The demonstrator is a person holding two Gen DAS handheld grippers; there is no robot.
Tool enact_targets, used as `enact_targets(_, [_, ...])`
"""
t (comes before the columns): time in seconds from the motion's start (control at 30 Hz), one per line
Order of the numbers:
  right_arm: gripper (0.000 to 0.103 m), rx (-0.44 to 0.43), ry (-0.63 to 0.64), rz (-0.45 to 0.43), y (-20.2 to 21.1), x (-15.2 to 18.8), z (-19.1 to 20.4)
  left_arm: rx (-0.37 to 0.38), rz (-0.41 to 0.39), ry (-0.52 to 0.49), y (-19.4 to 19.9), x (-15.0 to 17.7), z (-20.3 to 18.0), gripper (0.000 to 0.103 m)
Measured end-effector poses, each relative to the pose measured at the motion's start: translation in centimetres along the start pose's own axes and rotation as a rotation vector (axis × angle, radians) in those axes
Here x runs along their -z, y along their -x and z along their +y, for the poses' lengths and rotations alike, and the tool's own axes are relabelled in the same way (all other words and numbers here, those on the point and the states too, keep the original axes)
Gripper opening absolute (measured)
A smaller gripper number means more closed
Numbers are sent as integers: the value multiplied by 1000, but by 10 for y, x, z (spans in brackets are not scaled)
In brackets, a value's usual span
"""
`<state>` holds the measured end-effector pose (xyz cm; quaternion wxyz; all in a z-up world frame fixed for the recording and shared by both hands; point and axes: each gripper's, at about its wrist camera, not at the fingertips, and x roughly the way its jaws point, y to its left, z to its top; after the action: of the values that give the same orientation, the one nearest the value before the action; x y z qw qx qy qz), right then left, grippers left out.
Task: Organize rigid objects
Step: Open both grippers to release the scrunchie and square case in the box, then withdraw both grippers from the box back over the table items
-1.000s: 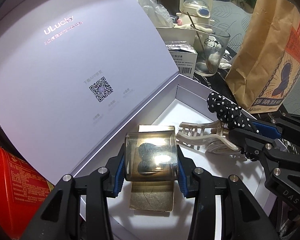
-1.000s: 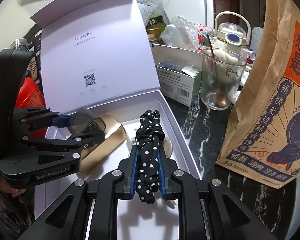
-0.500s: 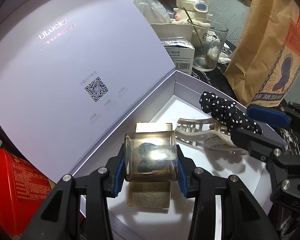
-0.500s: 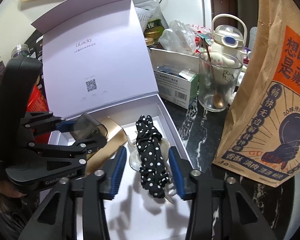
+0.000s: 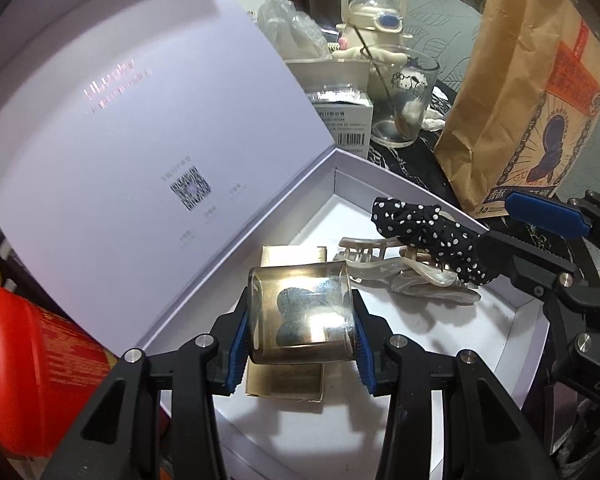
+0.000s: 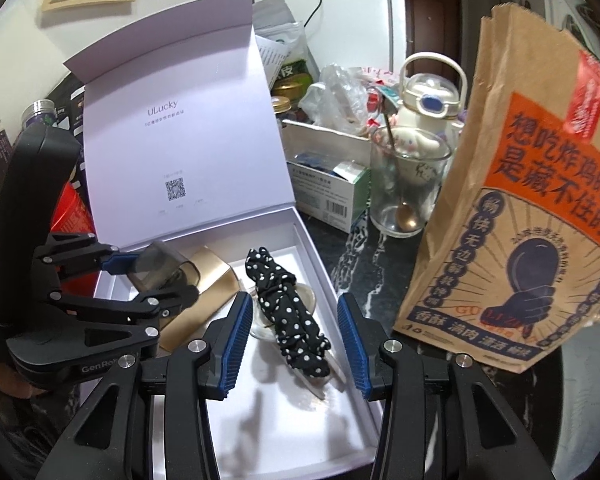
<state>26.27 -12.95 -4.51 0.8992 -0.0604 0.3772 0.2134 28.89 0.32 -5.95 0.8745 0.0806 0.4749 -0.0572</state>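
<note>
My left tool [image 5: 300,320] grips one smoky translucent case [image 5: 302,314] above the white box [image 5: 516,320]. My right tool [image 6: 292,340] stands open over it. Inside I count one gold card [image 5: 288,380], one pearly claw clip [image 5: 404,274] and one polka-dot scrunchie [image 6: 288,312] partly covering the clip. I can't make out the case's dark contents.

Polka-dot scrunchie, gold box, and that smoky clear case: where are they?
Polka-dot scrunchie [image 6: 290,312]: right wrist view, middle of the fabric.
Gold box [image 6: 214,278]: right wrist view, its bare top face.
Smoky clear case [image 5: 302,314]: left wrist view, front face, between the left gripper [image 5: 300,342] fingers.
</note>
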Motion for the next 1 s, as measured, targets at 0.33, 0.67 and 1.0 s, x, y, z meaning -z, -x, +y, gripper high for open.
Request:
enact_targets(0.33, [44, 37, 11, -6, 19, 7, -2, 6, -35, 24, 16, 0, 8, 58])
enact_targets(0.67, [44, 52, 27, -42, 44, 6, 7, 26, -97, 41, 44, 1, 10, 80])
enact_targets(1.0, [44, 83, 34, -113, 86, 2, 13, 23, -181, 49, 84, 4, 8, 80])
